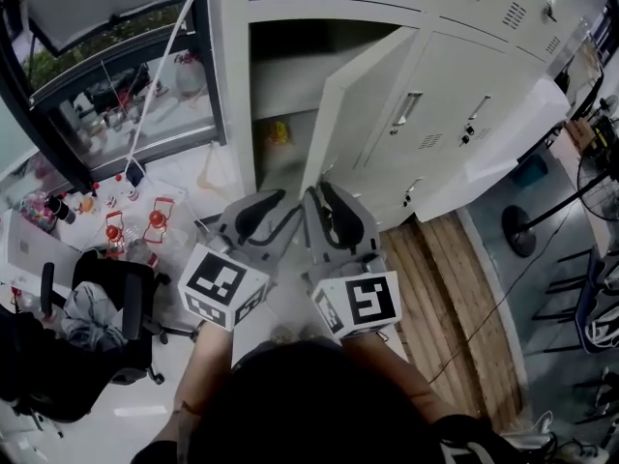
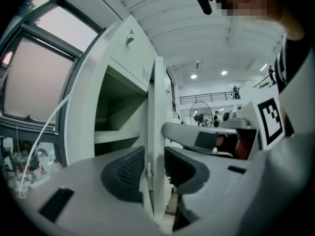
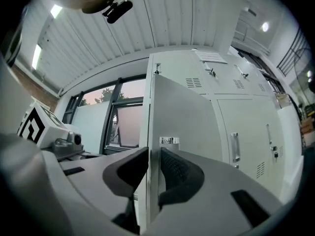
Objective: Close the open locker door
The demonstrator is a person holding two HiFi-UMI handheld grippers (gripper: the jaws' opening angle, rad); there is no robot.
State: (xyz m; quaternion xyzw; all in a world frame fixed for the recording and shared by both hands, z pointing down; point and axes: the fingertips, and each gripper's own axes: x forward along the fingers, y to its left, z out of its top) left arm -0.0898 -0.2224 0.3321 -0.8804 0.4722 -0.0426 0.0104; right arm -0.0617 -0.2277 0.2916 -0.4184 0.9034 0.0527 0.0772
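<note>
The pale grey locker door (image 1: pixel 353 114) stands swung out from the open compartment (image 1: pixel 290 66). Both grippers are at its free edge. In the left gripper view the door edge (image 2: pixel 152 107) runs up between my left gripper's (image 2: pixel 155 168) jaws, with thin gaps at the pads, so it is open. In the right gripper view my right gripper (image 3: pixel 153 168) is shut on the door (image 3: pixel 182 117), both pads against the thin edge. Seen from the head view, the left gripper (image 1: pixel 271 218) and right gripper (image 1: pixel 327 211) sit side by side low on the door.
A second locker door (image 1: pixel 493 153) hangs open further right. A black office chair (image 1: pixel 116 307) and small red items (image 1: pixel 135 225) are on the floor at left, below a window (image 1: pixel 116 95). Wooden boards (image 1: pixel 435 278) lie right of my arms. Something yellow (image 1: pixel 278 133) sits inside the locker.
</note>
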